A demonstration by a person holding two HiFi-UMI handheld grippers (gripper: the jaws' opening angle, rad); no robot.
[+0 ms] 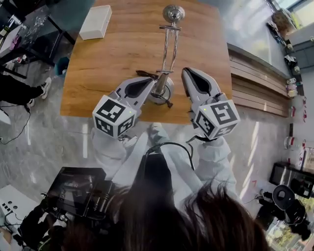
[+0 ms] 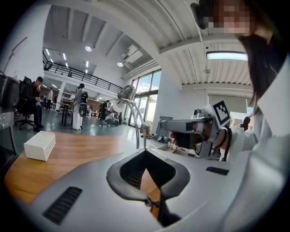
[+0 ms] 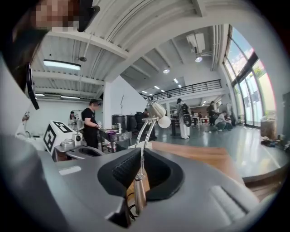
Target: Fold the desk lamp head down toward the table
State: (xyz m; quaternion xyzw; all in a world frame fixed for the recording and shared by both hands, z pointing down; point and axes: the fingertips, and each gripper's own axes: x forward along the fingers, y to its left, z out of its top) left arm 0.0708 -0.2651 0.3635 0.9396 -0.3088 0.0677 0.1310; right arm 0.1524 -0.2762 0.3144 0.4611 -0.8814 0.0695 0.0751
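Note:
A chrome desk lamp (image 1: 167, 54) stands upright near the front edge of the wooden table (image 1: 113, 59). Its round base (image 1: 161, 94) lies between my two grippers, and its head (image 1: 173, 13) is raised at the far end of its twin rods. My left gripper (image 1: 149, 82) is just left of the base, shut and empty. My right gripper (image 1: 188, 73) is just right of the rods, shut and holding nothing. The left gripper view has the lamp (image 2: 128, 94) beyond the left gripper (image 2: 152, 201). In the right gripper view the lamp's stem (image 3: 140, 190) shows past the right gripper (image 3: 129, 211).
A white box (image 1: 95, 22) lies at the table's far left corner. A black cable (image 1: 170, 103) trails from the lamp base. A slatted wooden bench (image 1: 255, 83) runs along the table's right side. People stand and sit in the hall behind.

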